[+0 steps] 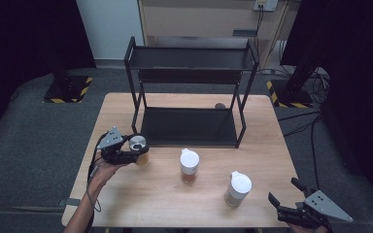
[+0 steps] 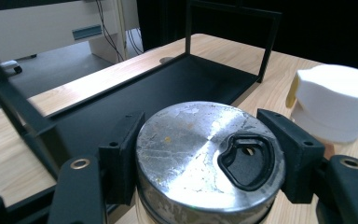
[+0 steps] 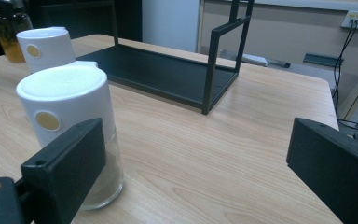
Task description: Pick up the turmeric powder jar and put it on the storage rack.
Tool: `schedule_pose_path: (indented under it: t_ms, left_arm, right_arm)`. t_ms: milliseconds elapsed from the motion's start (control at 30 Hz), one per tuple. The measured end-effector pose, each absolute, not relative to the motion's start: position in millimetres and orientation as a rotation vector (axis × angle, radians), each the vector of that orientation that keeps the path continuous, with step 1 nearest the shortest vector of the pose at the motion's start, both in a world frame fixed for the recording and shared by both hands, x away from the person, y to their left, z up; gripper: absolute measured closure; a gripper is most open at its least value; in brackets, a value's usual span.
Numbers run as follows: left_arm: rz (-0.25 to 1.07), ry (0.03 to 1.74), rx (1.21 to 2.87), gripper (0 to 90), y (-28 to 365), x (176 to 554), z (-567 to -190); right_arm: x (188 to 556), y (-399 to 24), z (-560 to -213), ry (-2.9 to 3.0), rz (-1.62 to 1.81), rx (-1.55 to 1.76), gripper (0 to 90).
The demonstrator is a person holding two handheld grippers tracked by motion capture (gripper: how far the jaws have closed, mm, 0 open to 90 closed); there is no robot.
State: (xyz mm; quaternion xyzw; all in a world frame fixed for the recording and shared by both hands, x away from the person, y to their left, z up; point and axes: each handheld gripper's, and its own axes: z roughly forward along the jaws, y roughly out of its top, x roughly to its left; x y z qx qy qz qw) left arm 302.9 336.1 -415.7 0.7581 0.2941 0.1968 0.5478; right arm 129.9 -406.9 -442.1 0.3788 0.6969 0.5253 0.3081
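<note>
From the high view, the left tool grips a silver-lidded jar at the desk's left side, just before the black rack; the right tool rests released at the near right corner, beside a white-capped jar. In the left gripper view, the pads clamp the jar's lid on both sides. In the right gripper view, the jaws stand wide apart, nothing between them.

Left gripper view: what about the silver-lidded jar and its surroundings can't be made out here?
- silver-lidded jar: body and contents cut off by the bottom edge, flanked by the left gripper.
- white-capped jar: right side cut off by the frame edge.
- small dark spot behind the rack, high view: too small to identify.
</note>
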Motion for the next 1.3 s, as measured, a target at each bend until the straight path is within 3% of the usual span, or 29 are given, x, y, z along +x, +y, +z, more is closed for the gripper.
schedule_pose_path:
  t_ms: [467,1300]
  left_arm:
    - [0.492,0.719,1.777,34.3,303,322,-408]
    - [0.673,0.902,1.693,34.3,255,352,-401]
  right_arm:
    - [130,-408,-442,1.845,1.397,1.004,4.8]
    - [131,-410,-443,1.846,1.408,1.006,5.0]
